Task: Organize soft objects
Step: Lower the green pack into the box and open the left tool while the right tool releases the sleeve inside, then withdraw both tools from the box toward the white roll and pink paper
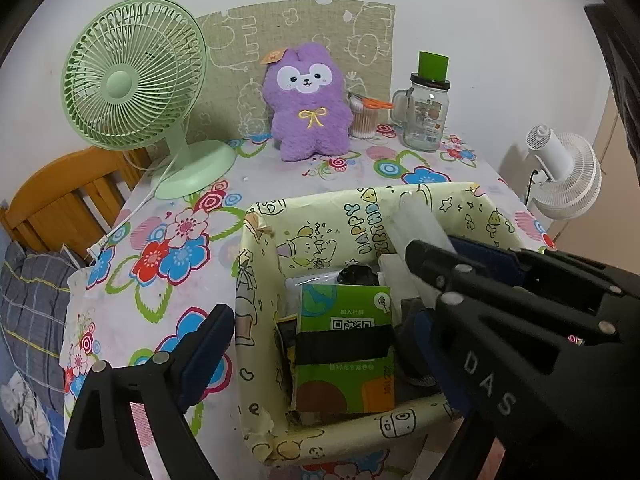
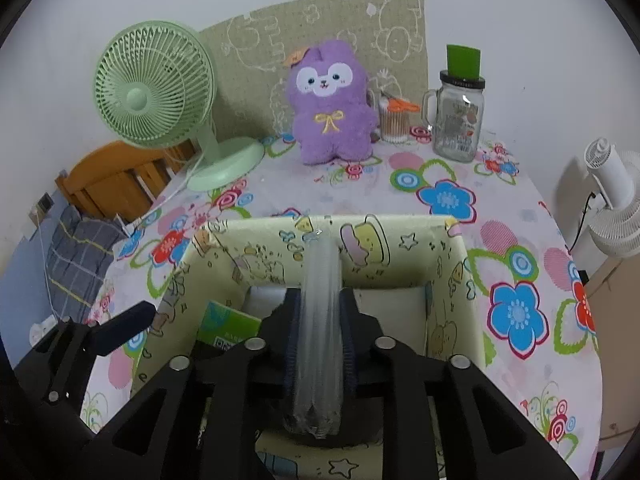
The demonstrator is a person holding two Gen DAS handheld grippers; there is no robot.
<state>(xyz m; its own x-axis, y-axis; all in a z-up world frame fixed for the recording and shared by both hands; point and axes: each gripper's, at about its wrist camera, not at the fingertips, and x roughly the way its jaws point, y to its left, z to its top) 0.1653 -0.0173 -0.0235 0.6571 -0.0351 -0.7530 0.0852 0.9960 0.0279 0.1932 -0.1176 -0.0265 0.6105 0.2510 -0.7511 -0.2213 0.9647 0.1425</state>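
A pale yellow cartoon-print box (image 1: 256,264) (image 2: 404,236) stands on the flowered tablecloth near me. It holds a green packet (image 1: 344,344) (image 2: 228,322) and other items. My right gripper (image 2: 320,320) is shut on a clear plastic packet (image 2: 320,304), held over the box; that gripper also shows in the left wrist view (image 1: 464,256). My left gripper (image 1: 320,344) is open, its left finger (image 1: 204,356) outside the box's left wall. A purple plush toy (image 1: 306,100) (image 2: 332,100) sits upright at the table's back.
A green desk fan (image 1: 132,80) (image 2: 156,88) stands back left. A glass jar with a green lid (image 1: 426,112) (image 2: 458,116) and a cup of cotton swabs (image 1: 364,118) (image 2: 394,120) stand back right. A white fan (image 1: 568,172) is beyond the right edge, a wooden chair (image 1: 68,196) at the left.
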